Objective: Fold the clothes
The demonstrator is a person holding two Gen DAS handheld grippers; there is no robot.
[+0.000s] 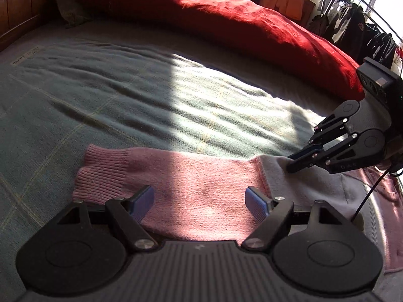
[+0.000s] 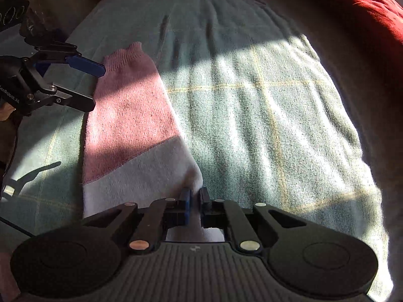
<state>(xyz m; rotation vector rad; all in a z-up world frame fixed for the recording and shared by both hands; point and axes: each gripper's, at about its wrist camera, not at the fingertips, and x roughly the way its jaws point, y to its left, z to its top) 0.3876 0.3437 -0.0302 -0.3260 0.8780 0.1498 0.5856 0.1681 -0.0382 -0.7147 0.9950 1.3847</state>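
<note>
Left claw [image 1: 200, 202] open, hovering over pink sleeve [image 1: 156, 173] of sweater, pads apart above fabric, ribbed cuff [image 1: 100, 173] to its left. Sweater lies flat on green bed cover [image 1: 100, 88]. Right claw [image 2: 195, 196] closed, pinching white body edge [image 2: 151, 181] of sweater. Red blanket [image 1: 226, 17] beyond.

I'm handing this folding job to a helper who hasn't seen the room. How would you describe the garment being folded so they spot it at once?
Start at the bed's pale green checked blanket, in front of the long red bolster. On it lies a knit garment, pink with a ribbed cuff and a white section, whose white edge the right gripper pinches. It is the only clothing on the blanket.
</note>
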